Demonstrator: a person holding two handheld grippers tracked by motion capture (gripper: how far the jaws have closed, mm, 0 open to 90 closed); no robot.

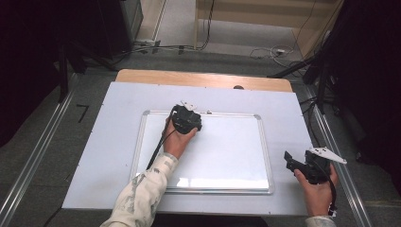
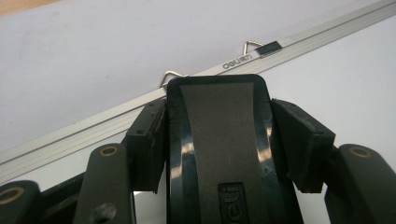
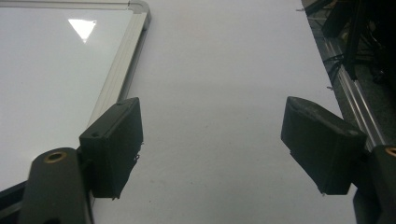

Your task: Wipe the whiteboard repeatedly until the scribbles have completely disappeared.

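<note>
A white whiteboard (image 1: 222, 156) with a silver frame lies flat in the middle of the table. My left gripper (image 1: 187, 120) sits over its far edge, left of centre, shut on a black whiteboard eraser (image 2: 217, 135). Both pads press the eraser's sides, and its tip reaches almost to the board's top frame rail (image 2: 93, 123). My right gripper (image 1: 289, 161) rests to the right of the board, near the table's right edge. Its jaws stand wide open (image 3: 215, 149) with nothing between them, over the white table cover. The board's corner (image 3: 135, 11) lies to its left.
A white sheet (image 1: 108, 142) covers the table, and a wooden strip (image 1: 203, 78) shows at the back. Two wire hanger loops (image 2: 172, 74) stick out from the board's top rail. Metal floor rails (image 1: 33, 161) run along both sides, with stand legs and cables (image 1: 326, 75) at the right.
</note>
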